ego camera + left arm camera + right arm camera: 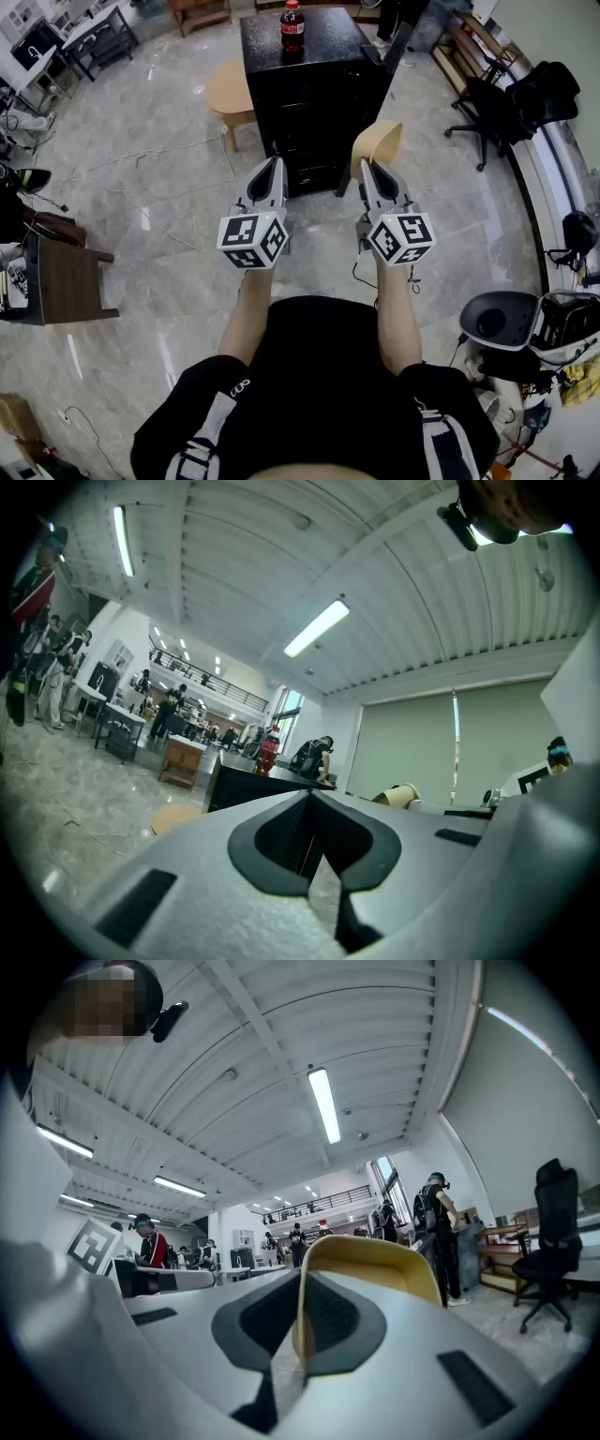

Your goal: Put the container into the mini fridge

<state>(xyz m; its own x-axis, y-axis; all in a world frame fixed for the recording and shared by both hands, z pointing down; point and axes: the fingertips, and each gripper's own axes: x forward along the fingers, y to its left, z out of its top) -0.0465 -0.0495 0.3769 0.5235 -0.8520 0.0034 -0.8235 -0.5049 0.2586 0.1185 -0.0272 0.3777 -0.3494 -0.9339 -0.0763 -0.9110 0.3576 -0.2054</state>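
One container [380, 145], rim pinched in the right hand-held gripper [367, 164], faces the mini fridge [319, 112] at twelve o'clock; the left hand-held gripper [275, 161] is closed and empty (probably spare for opening it).

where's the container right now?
Head view, right of centre: the container is pinched by its wall in the right tool, held in front of the black mini fridge's right edge.

Bright, even light from ceiling tubes [317, 627]; glare streaks the marble floor [141, 187] left of the black mini fridge [314, 94]. Both gripper views bow at the edges, corners black.
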